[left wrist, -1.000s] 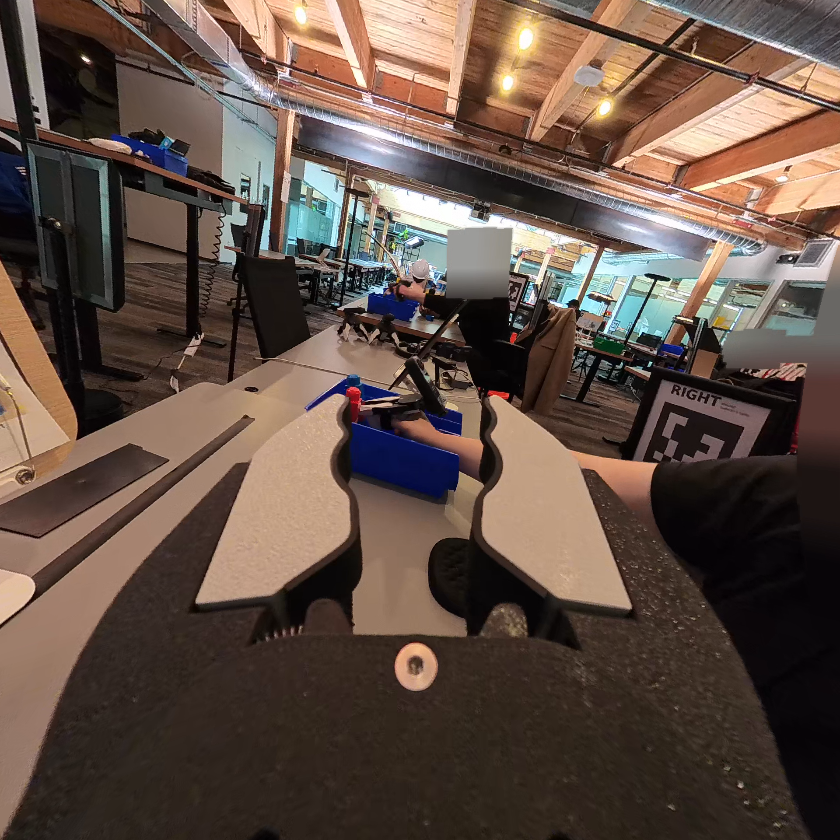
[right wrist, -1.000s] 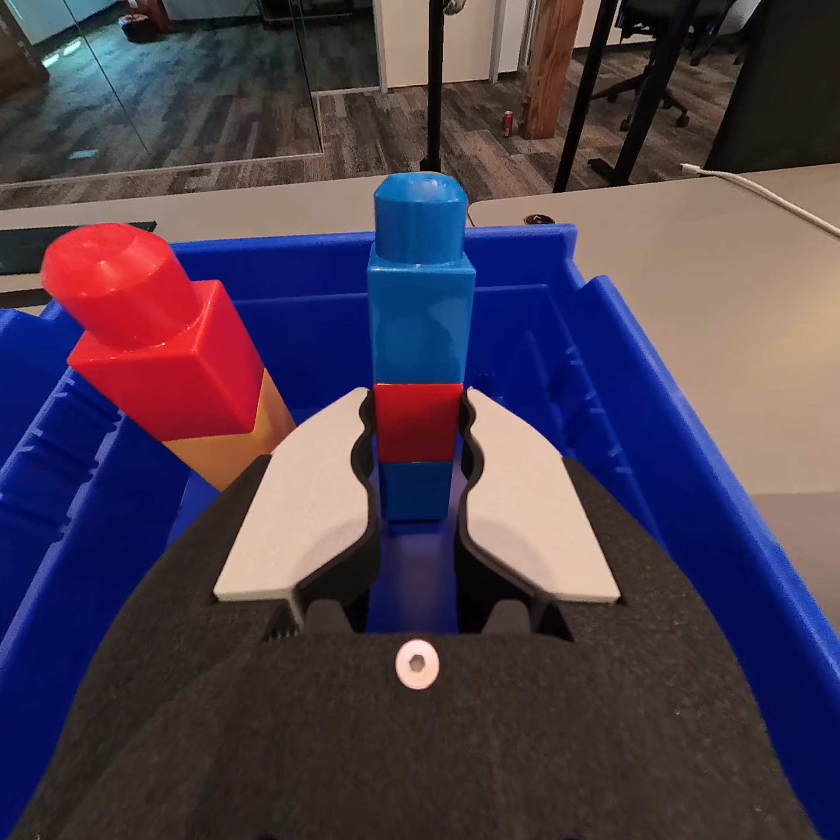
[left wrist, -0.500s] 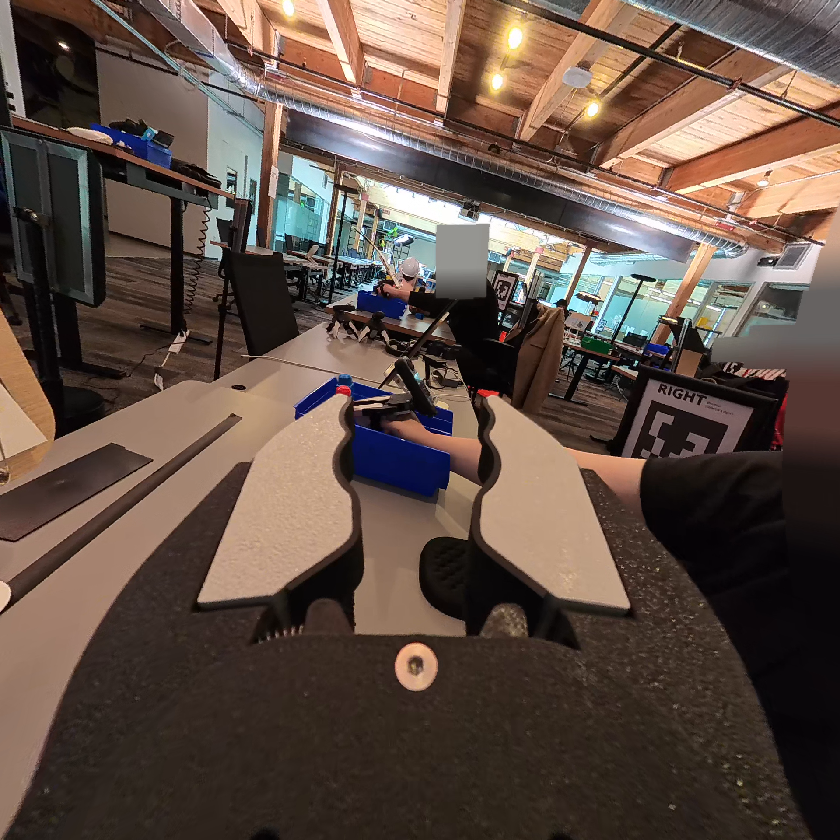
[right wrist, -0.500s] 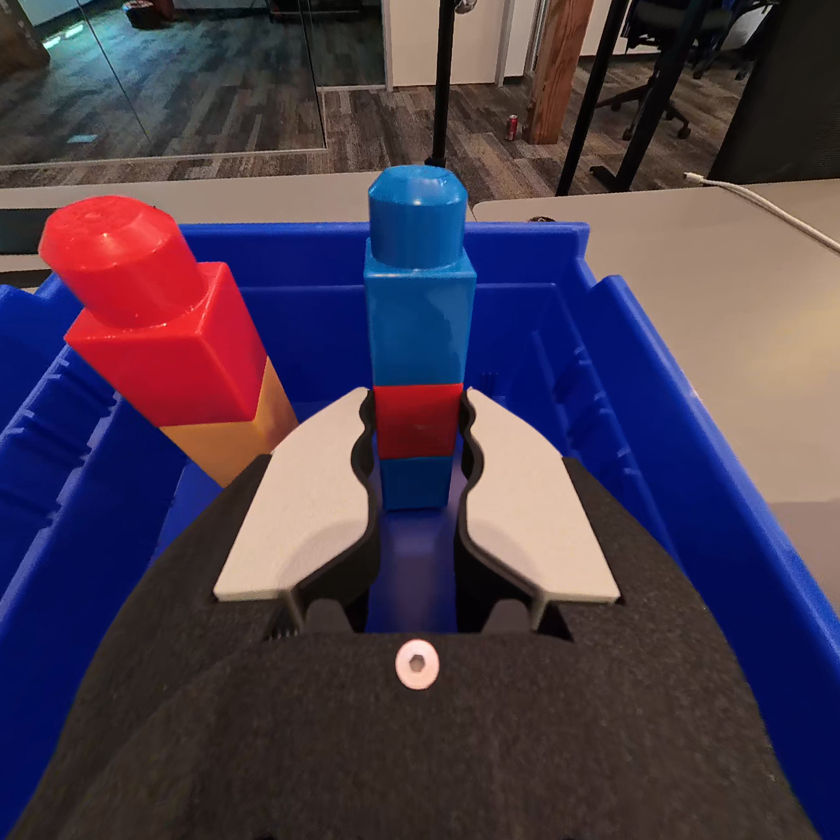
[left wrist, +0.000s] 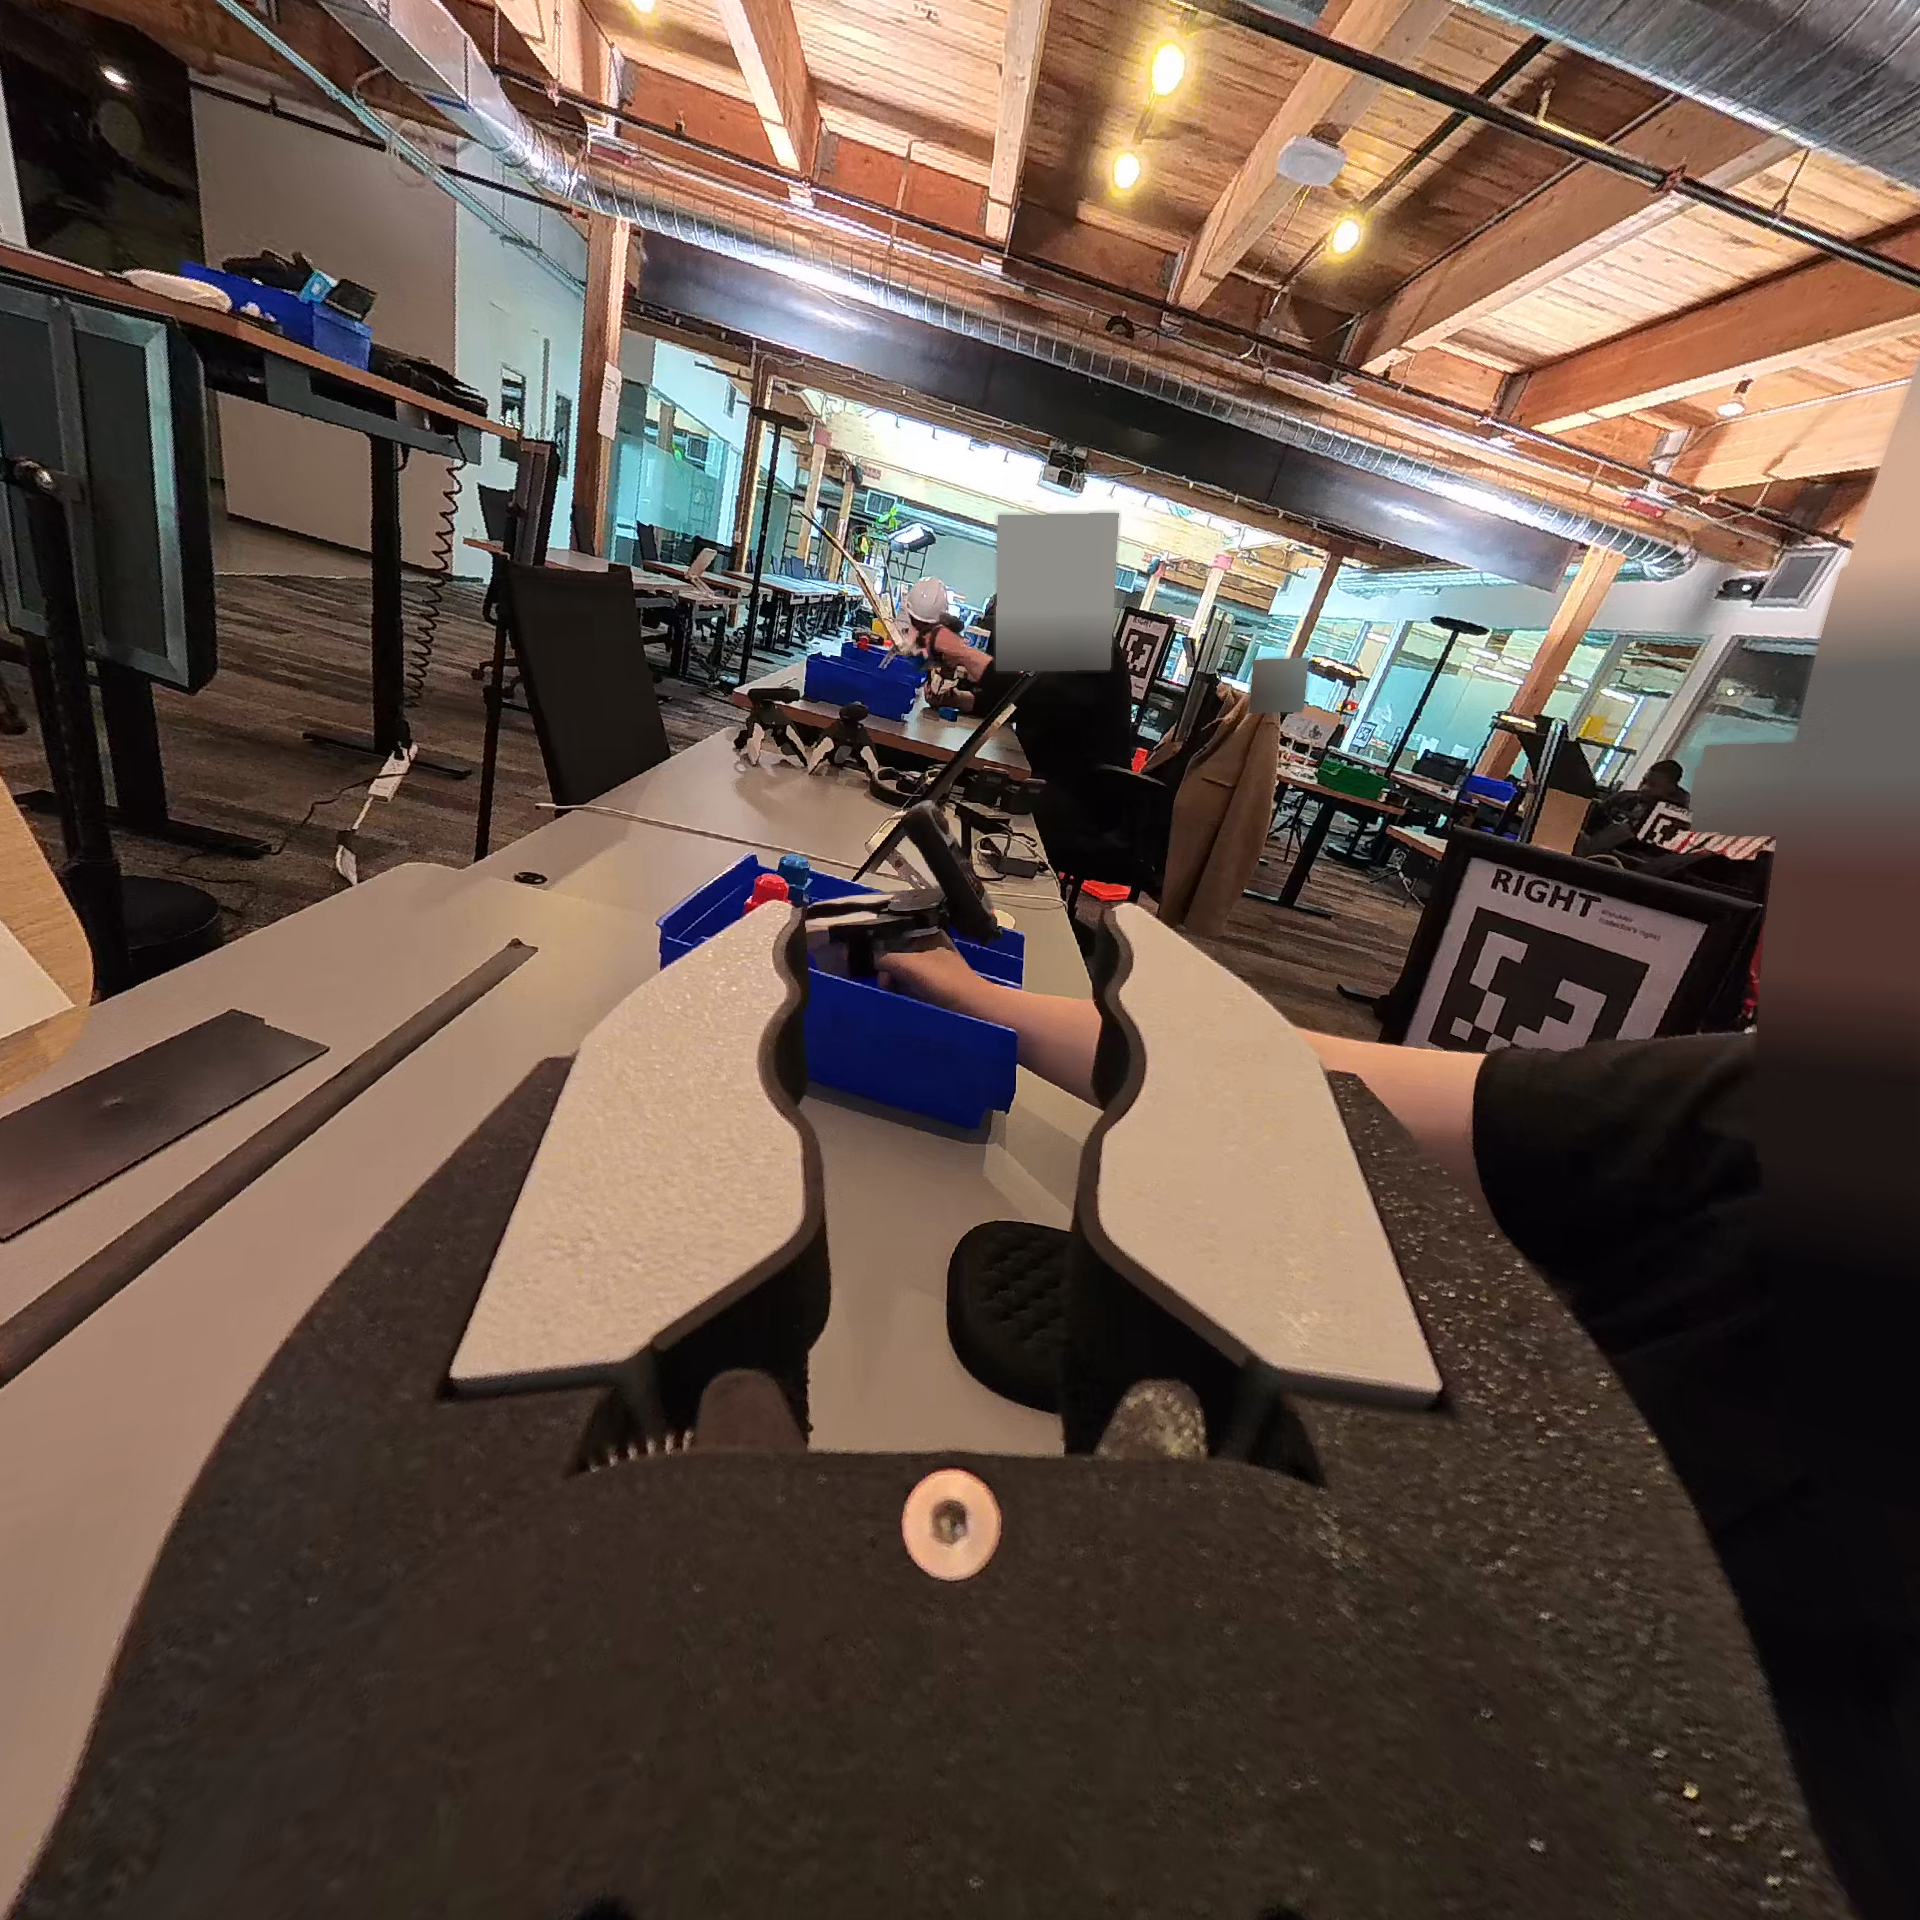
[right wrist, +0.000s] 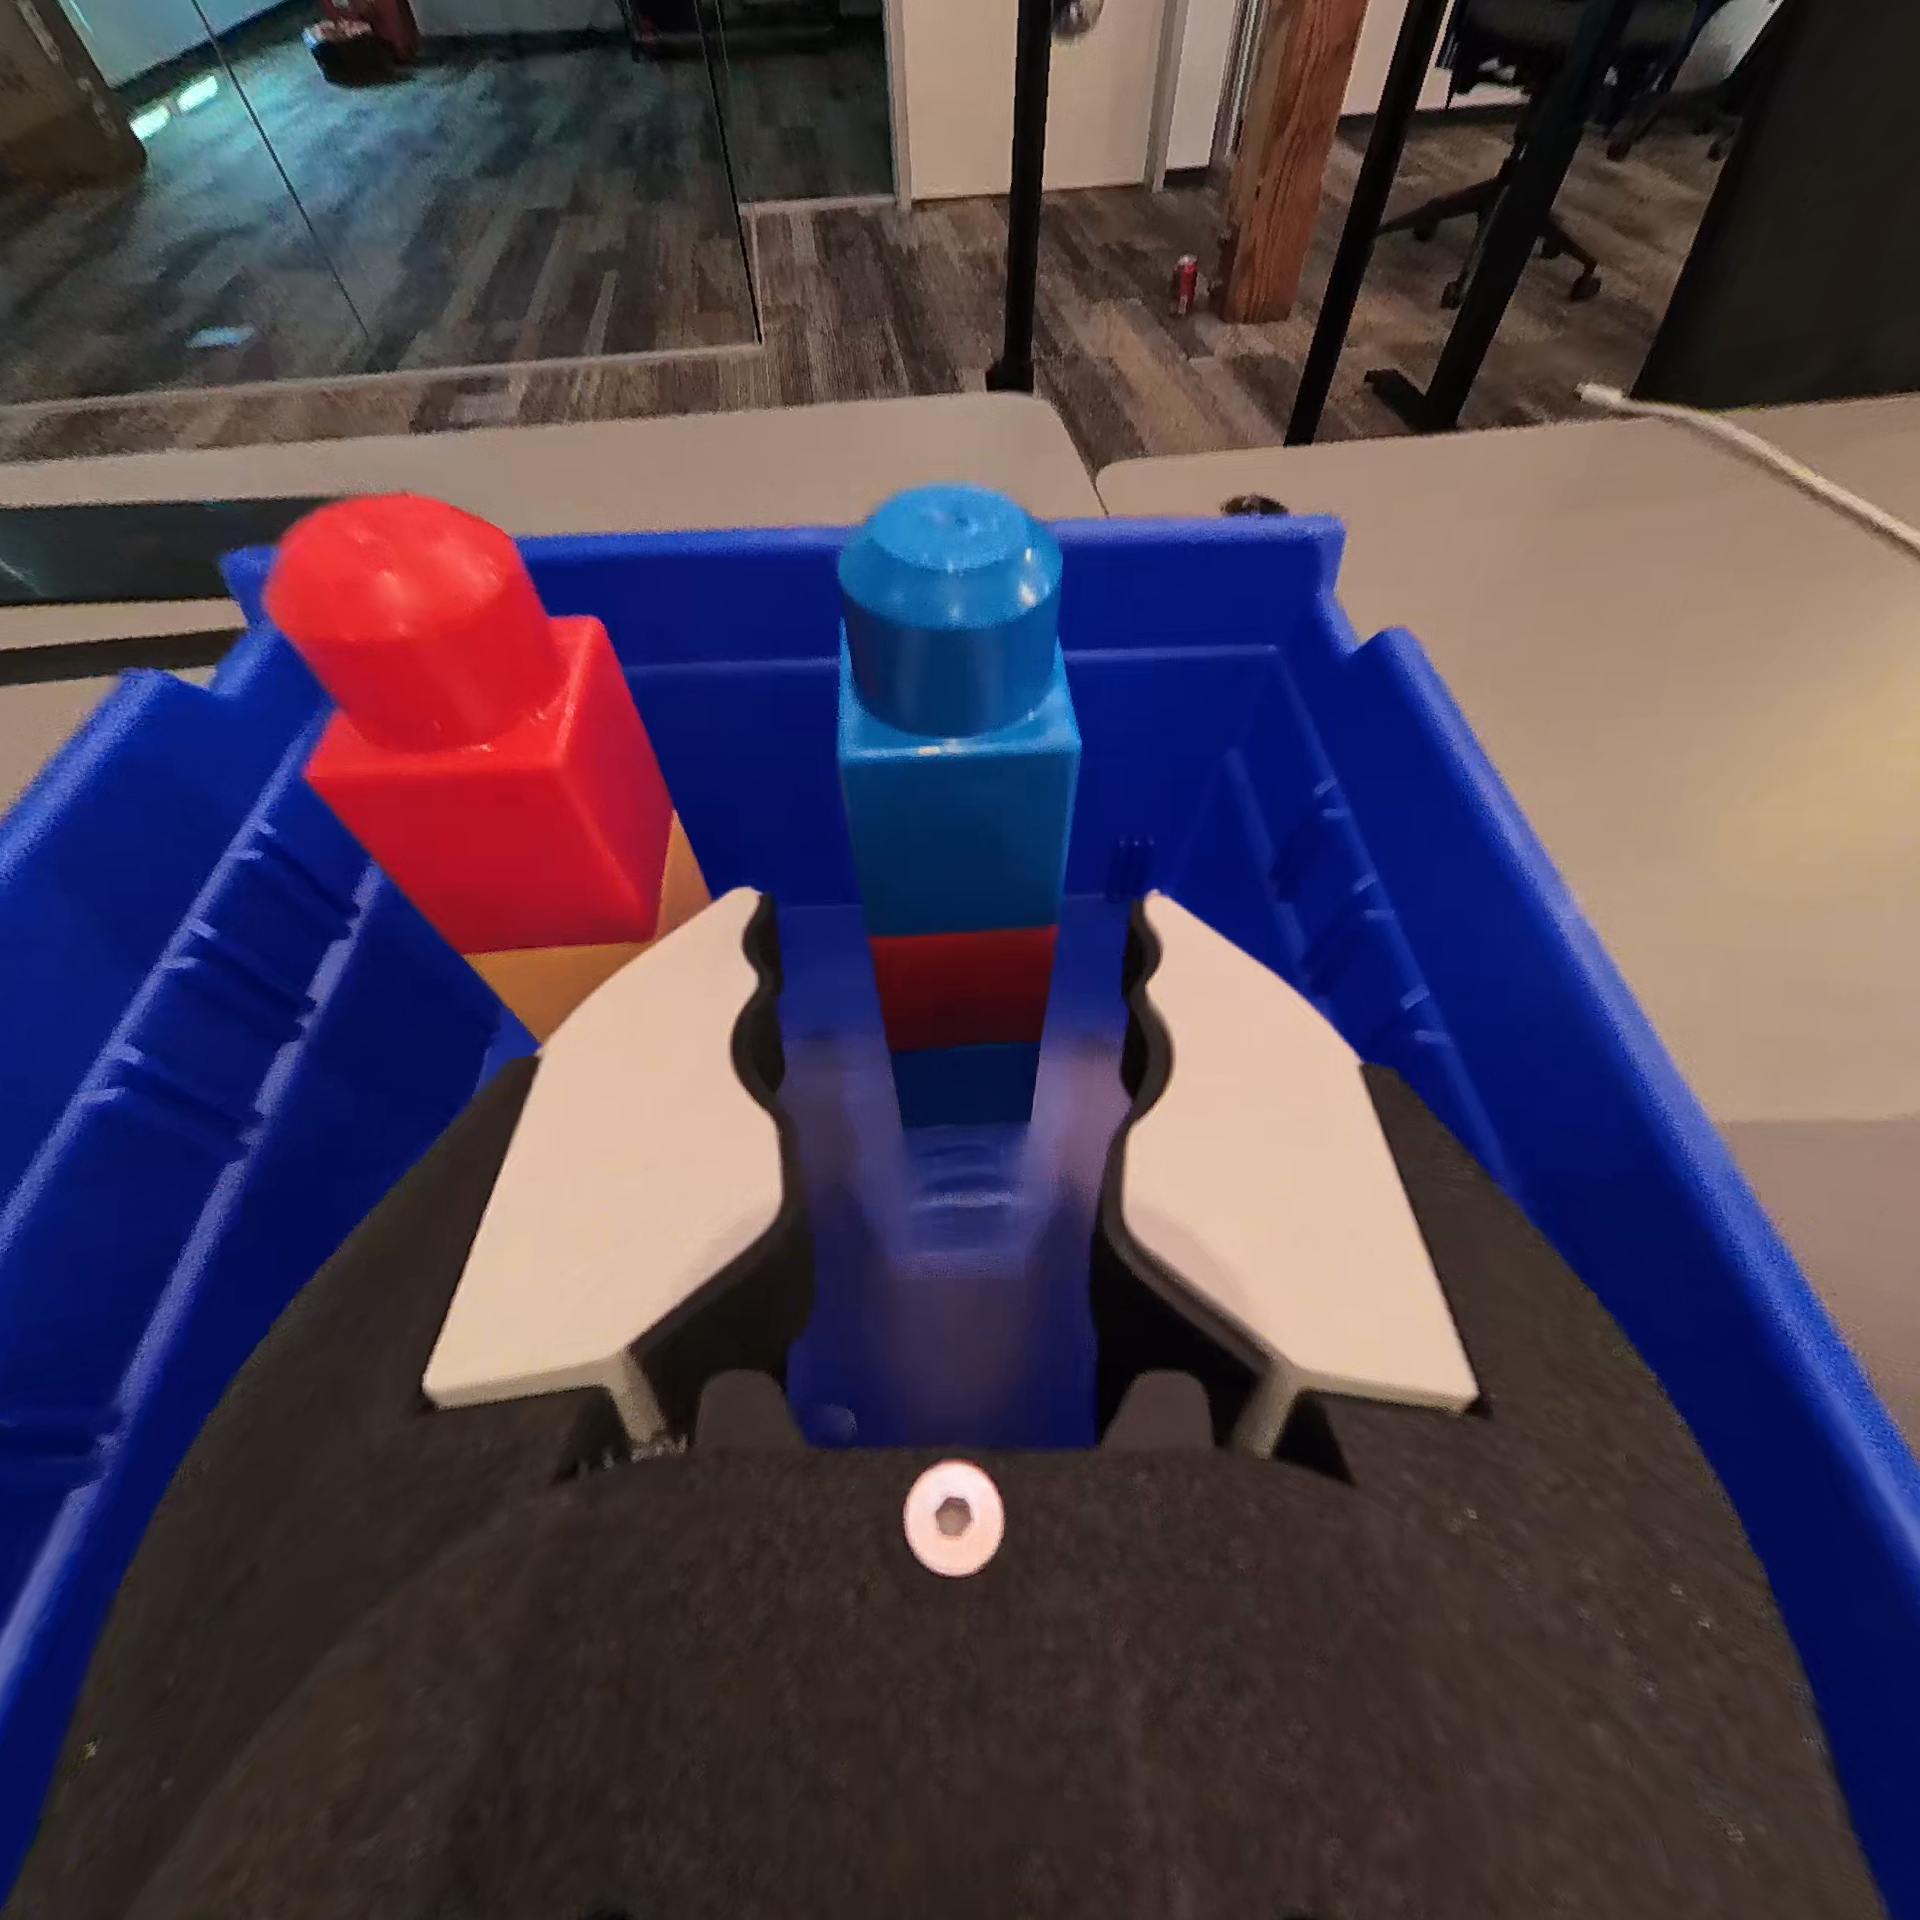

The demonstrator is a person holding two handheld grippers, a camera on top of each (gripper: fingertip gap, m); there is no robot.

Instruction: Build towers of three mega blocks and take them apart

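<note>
In the right wrist view a tower of a blue, a red and a blue block [right wrist: 961, 831] stands upright inside the blue bin [right wrist: 1455, 831]. My right gripper [right wrist: 945, 925] is open, its fingers apart on either side of the tower's lower blocks without touching them. A second tower, a red block on an orange one [right wrist: 488, 769], leans at the left of the bin. In the left wrist view my left gripper [left wrist: 951, 935] is open and empty above the grey table, well back from the bin [left wrist: 904, 1049], where the two tower tops [left wrist: 779, 883] show small.
The grey table [left wrist: 312, 966] carries a dark flat plate [left wrist: 135, 1101] and a long dark strip [left wrist: 260, 1164] at the left. A framed marker board [left wrist: 1558, 956] stands at the right. A person's forearm [left wrist: 1039, 1018] reaches into the bin. A white cable [right wrist: 1766, 457] lies at the far right. My hands' fingertips stand some 60 cm from each other.
My right gripper has opened and let go of the blue-red-blue tower, which now stands in the bin. The left gripper stays open and has shifted only slightly.
</note>
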